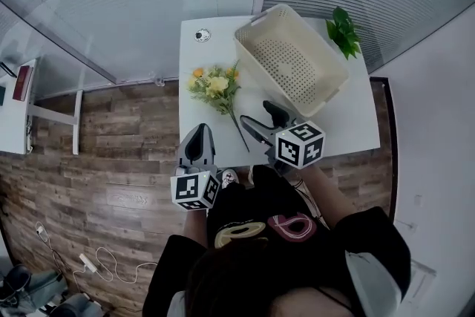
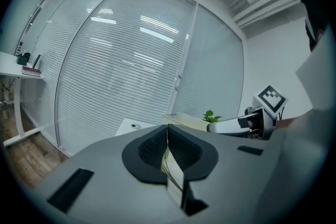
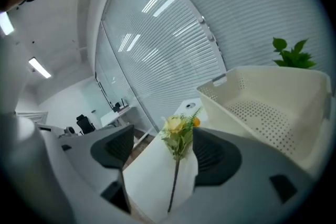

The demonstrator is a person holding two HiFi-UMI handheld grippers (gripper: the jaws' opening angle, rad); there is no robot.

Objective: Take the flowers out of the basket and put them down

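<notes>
Flowers [image 1: 215, 89] are lying on the table [image 1: 210, 131], basket [image 1: 291, 64] seemingly empty. Right gripper [image 1: 256, 113] is gaping wide, left gripper [image 1: 199, 139] pinching nothing; only backing away is remaining.

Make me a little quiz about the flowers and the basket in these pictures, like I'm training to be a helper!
1. True or false: the basket is empty.
2. Which gripper's jaws stand apart? A) left gripper B) right gripper
3. Fill in: the flowers lie on the white ____.
Key: 1 true; 2 B; 3 table.
</notes>
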